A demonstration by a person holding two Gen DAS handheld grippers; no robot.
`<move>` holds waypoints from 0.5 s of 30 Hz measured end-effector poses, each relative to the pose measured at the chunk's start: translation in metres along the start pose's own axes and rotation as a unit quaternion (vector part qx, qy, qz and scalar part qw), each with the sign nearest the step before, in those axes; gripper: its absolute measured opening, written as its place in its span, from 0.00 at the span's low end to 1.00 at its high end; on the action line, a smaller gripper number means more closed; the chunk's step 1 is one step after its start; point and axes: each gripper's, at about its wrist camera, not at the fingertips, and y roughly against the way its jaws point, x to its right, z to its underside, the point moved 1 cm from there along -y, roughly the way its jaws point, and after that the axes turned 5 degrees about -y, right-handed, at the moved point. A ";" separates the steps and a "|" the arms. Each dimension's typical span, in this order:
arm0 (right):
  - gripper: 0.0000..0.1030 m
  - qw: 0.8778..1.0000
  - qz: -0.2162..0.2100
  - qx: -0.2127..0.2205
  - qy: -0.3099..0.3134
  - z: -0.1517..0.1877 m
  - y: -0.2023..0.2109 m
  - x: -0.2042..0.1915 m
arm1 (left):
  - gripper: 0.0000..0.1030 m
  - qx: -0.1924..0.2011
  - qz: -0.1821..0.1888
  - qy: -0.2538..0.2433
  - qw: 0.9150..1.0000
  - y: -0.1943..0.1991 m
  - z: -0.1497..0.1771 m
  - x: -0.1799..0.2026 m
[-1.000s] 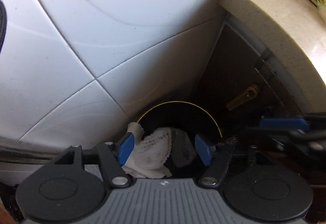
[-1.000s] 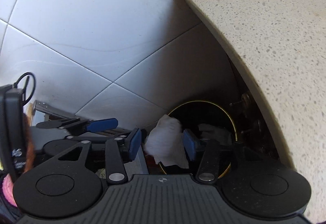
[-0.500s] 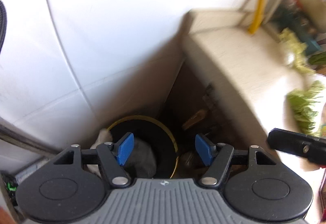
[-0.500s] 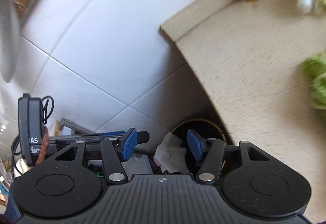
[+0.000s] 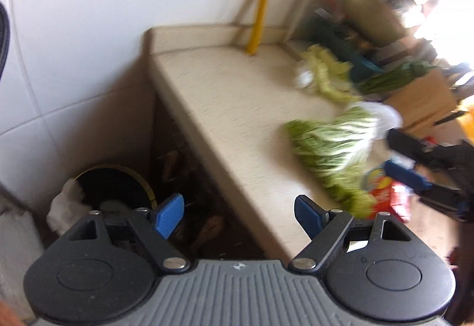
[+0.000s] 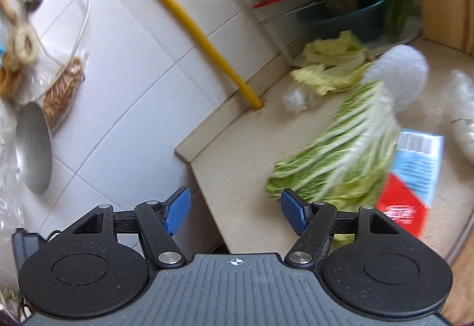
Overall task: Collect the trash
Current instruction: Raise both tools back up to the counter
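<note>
Evidently hunting more trash, both claws, left gripper [image 5: 238, 215] and right gripper [image 6: 235, 209], gaped wide and empty; cabbage [image 6: 340, 166] lay ahead-right, bin [image 5: 112, 186] below-left.

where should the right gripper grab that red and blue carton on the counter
Probably by the red and blue carton at its thin side edges, coming from above: it appears to lie flat on the counter, one side against the cabbage. The right gripper is open and empty.
</note>
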 end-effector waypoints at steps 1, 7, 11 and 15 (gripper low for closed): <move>0.73 1.000 0.000 0.006 -0.004 0.001 0.006 0.008 | 0.80 0.012 0.015 -0.014 1.000 0.007 0.000 0.010; 0.81 0.998 -0.027 0.039 -0.031 -0.005 0.029 0.038 | 0.99 -0.018 0.155 -0.057 0.986 0.002 -0.004 0.047; 0.82 0.996 -0.038 0.086 -0.007 -0.018 0.053 0.038 | 0.99 0.010 0.103 -0.092 0.990 0.000 -0.018 0.061; 0.85 0.993 0.005 0.118 0.015 -0.037 0.058 0.048 | 0.99 0.049 0.045 -0.155 0.986 -0.015 -0.047 0.073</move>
